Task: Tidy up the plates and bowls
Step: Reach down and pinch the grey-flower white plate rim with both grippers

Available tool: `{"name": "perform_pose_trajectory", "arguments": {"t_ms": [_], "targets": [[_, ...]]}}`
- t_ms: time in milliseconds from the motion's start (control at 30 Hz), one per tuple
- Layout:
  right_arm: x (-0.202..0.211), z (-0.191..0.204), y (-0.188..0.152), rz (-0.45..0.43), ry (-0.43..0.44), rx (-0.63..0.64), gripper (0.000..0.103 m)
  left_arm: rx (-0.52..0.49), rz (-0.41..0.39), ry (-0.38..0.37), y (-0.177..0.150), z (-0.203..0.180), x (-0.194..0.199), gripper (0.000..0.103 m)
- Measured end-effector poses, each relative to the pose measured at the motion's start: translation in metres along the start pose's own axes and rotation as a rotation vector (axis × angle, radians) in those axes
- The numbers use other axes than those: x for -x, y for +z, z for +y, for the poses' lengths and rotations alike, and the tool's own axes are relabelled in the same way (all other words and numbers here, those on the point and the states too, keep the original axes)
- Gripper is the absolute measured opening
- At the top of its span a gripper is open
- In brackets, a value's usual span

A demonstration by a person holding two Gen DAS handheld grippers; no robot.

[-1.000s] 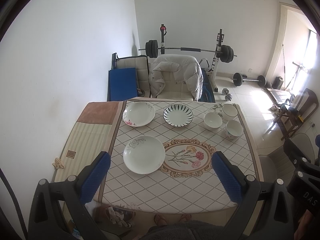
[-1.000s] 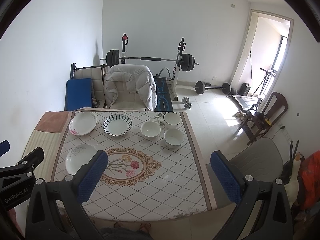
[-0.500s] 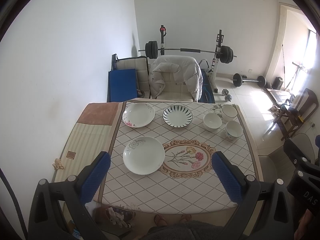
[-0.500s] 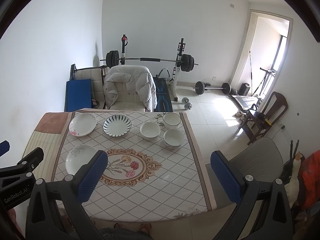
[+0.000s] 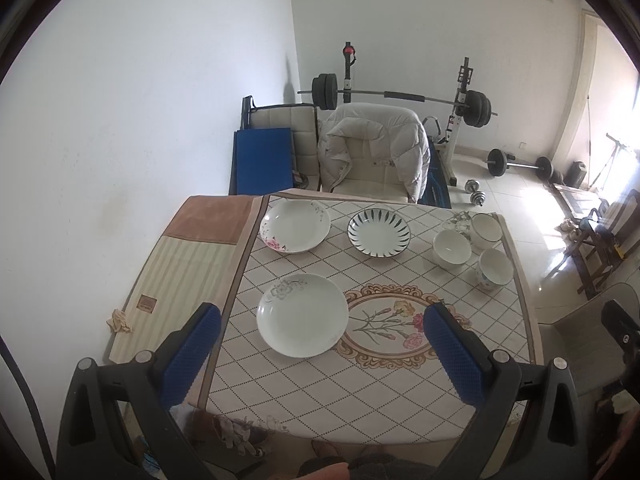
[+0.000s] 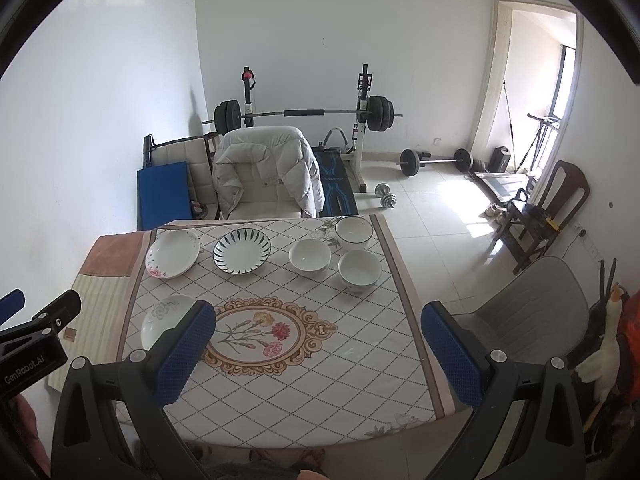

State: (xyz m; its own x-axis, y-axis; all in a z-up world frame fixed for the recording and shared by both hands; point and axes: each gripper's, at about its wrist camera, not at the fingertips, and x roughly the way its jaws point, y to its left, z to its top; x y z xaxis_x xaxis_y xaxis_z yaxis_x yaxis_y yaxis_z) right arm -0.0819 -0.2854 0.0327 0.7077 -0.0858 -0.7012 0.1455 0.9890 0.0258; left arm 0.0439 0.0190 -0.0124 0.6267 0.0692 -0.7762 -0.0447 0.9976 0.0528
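I hold both units high above the near edge of the table (image 5: 360, 392), so each camera takes in the full layout before I commit to a stacking order. Three plates (image 5: 302, 314) occupy the left half, the three bowls (image 6: 310, 255) cluster at the far right, none stacked. The left gripper (image 5: 320, 354) and right gripper (image 6: 316, 354) are spread wide, empty.

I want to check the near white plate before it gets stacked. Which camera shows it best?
The left wrist view: the near white plate lies whole and unblocked between the open fingers. In the right wrist view, the right gripper's left finger covers part of the plate.
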Motion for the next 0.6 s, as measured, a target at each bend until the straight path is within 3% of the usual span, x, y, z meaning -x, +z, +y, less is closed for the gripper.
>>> {"name": "perform_pose_trajectory", "arguments": {"t_ms": [133,233,367,467,600], "targets": [[-0.059,-0.01,-0.006,0.075,0.113,-0.037,0.103,0.096,0.14,0.069,-0.008,0.033,-0.063,0.103],[-0.121,-0.004,-0.016,0.226,0.221,-0.025,0.103,0.17,0.232,0.107,-0.022,0.056,-0.105,0.102],[-0.206,0.024,-0.041,0.416,0.313,0.028,0.103,0.272,0.338,0.083,-0.049,0.087,-0.15,0.1],[-0.259,0.051,-0.059,0.508,0.355,0.052,0.103,0.328,0.395,0.066,-0.062,0.107,-0.183,0.099],[-0.319,0.098,-0.077,0.61,0.427,0.089,0.103,0.421,0.501,-0.011,-0.07,0.135,-0.245,0.085]]}}
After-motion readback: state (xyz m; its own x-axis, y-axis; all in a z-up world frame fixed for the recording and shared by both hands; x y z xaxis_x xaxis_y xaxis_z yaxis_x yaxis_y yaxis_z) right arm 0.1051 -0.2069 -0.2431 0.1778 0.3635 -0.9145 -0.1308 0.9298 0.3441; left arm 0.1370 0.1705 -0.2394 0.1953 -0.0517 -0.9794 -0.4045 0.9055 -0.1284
